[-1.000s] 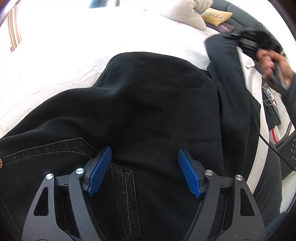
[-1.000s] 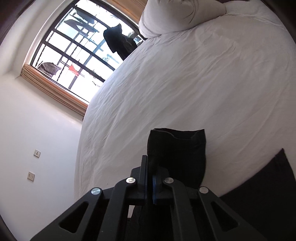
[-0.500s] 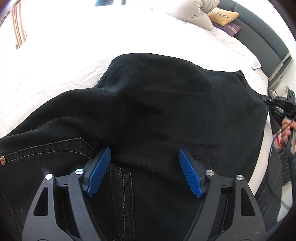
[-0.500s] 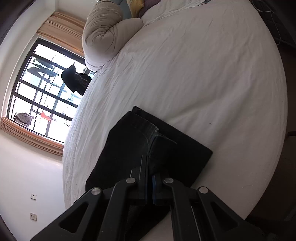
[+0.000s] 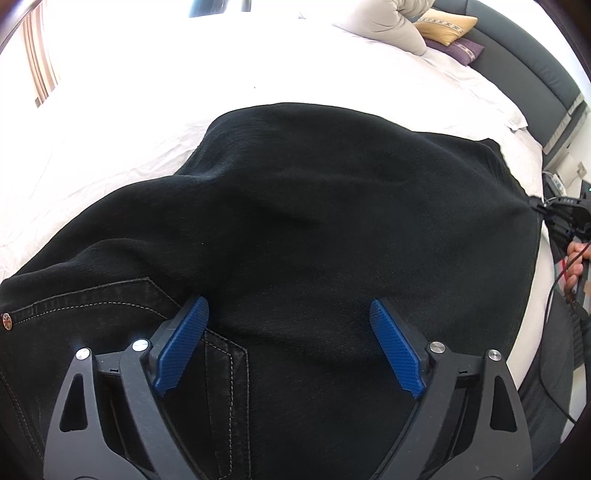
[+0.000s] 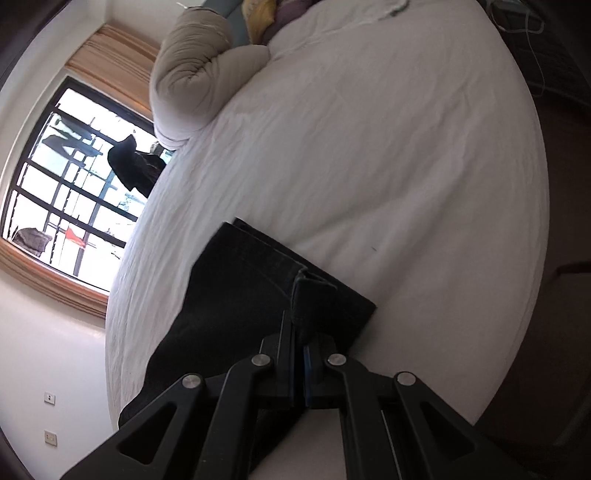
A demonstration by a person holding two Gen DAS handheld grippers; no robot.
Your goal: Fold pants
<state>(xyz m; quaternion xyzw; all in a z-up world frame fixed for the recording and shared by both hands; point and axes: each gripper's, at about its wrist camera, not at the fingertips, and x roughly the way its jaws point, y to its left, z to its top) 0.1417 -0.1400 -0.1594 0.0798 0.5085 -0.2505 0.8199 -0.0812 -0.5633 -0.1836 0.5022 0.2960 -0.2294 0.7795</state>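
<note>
Black pants point(image 5: 314, 229) lie spread on the white bed point(image 5: 110, 122), covering most of its near part. The waist end with stitched back pocket point(image 5: 207, 354) sits closest to the left gripper point(image 5: 290, 347). The left gripper hovers just over the pocket area, blue pads point(image 5: 395, 350) wide apart, nothing between them; can't tell if the tips touch the cloth. The leg end of the pants reaches toward the bed edge on the far right of that view, where the right gripper point(image 6: 300, 338) has it. The right gripper's fingers are pressed together, clamped on the hem of the pants point(image 6: 258, 280); a fold of dark cloth stands up just ahead of the tips. The hem lies flat on the bed near its edge. The right hand point(image 5: 576, 269) shows at the side of the bed, wrapped on the gripper handle, cable point(image 5: 550, 306) trailing below. A rolled beige duvet point(image 6: 199, 70) sits at the head of the bed, with a yellow cushion point(image 5: 443, 26) and a purple one point(image 5: 461, 50) beside it against the dark headboard point(image 5: 528, 70). A barred window point(image 6: 70, 184) is beyond the bed's far side, dark clothing hanging outside it.
</note>
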